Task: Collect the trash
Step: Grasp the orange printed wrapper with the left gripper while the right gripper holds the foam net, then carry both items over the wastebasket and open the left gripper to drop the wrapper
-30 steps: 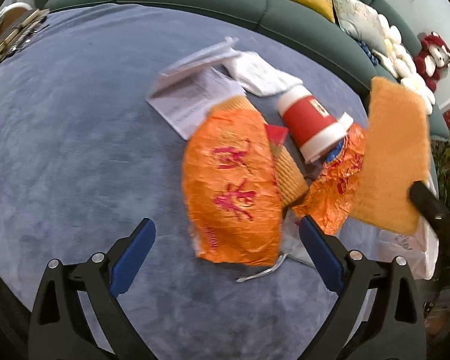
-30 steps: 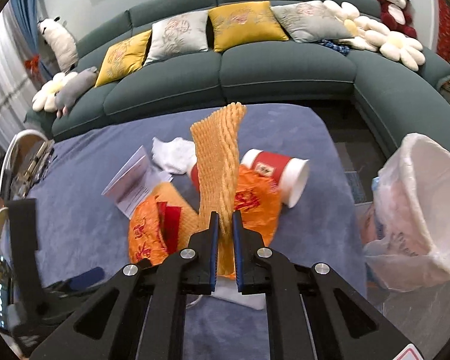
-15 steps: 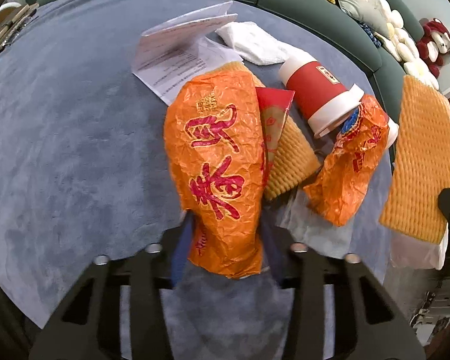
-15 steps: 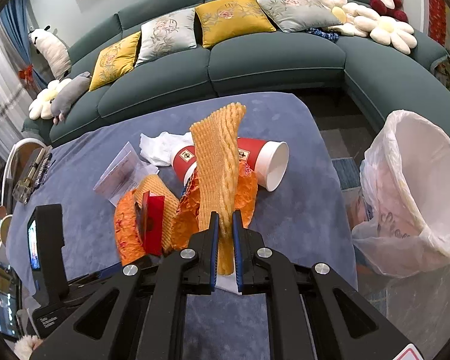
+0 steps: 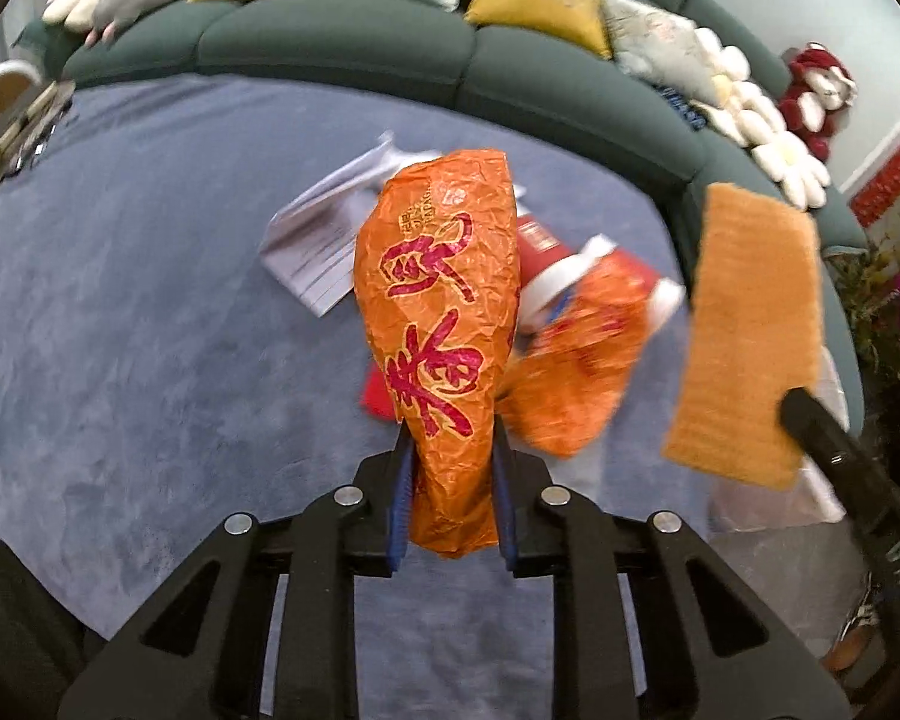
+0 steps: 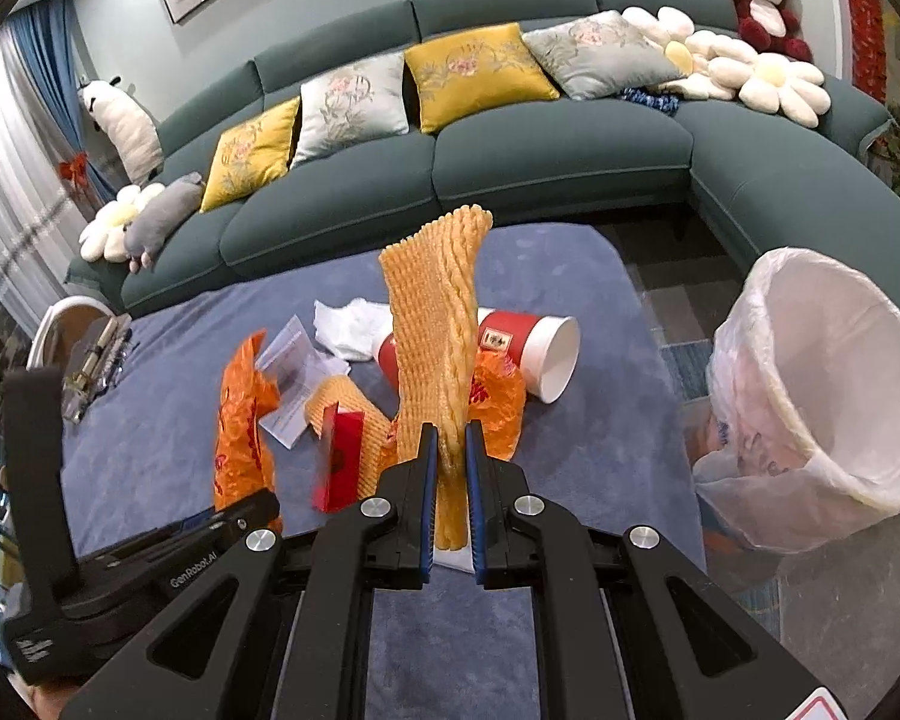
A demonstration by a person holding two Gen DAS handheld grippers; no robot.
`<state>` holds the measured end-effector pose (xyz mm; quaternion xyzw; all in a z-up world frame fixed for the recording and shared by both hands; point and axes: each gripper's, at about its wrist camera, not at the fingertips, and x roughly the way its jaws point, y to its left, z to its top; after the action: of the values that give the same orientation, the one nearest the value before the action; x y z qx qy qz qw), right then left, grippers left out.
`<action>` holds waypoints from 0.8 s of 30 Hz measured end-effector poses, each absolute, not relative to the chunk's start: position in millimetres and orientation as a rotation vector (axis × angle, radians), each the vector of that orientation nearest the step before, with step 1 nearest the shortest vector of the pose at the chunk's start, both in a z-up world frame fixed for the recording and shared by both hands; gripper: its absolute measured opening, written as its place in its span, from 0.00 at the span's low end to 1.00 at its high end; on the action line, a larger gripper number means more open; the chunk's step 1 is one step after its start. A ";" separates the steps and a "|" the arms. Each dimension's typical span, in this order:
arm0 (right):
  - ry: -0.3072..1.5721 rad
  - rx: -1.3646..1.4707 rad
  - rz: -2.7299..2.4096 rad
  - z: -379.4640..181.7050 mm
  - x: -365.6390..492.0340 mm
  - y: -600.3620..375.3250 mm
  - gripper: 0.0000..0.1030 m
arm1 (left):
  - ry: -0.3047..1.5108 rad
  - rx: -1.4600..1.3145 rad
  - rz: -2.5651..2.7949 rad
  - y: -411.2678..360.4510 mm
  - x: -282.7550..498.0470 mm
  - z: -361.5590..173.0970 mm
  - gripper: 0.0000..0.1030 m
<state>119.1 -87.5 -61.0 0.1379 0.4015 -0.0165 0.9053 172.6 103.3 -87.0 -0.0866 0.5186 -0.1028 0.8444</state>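
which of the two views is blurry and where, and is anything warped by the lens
Left wrist view: motion blur smears the loose trash behind the orange wrapper, which stays sharp in the left tool. Right wrist view: crisp throughout, foam net included. Both: fisheye bows the sofa and darkens the corners.

On the table (image 6: 570, 276), the paper cup (image 6: 528, 348) lies on its side, tissue (image 6: 354, 324) to its left. The lined bin (image 6: 822, 390) stands right of the table; the sofa (image 6: 510, 168) runs along the far side.

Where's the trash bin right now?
In the right wrist view, the white-lined trash bin stands on the floor at the far right, off the blue table's right edge, beside the red paper cup.
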 end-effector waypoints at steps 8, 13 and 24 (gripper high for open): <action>0.774 0.305 -0.084 -40.4 90.6 -119.8 0.09 | 1.037 -0.124 -0.311 51.2 156.1 -55.2 0.21; 0.736 0.321 -0.136 -29.8 68.3 -154.9 0.09 | 1.017 -0.077 -0.373 10.3 147.1 -44.0 0.21; 0.676 0.388 -0.271 -20.0 22.4 -232.8 0.09 | 0.981 0.037 -0.509 -84.2 119.4 -28.1 0.21</action>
<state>22.4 -232.8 -20.0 0.1883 0.3285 -0.1319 0.9161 119.4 -84.2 -28.0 0.0177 0.4660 -0.2417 0.8510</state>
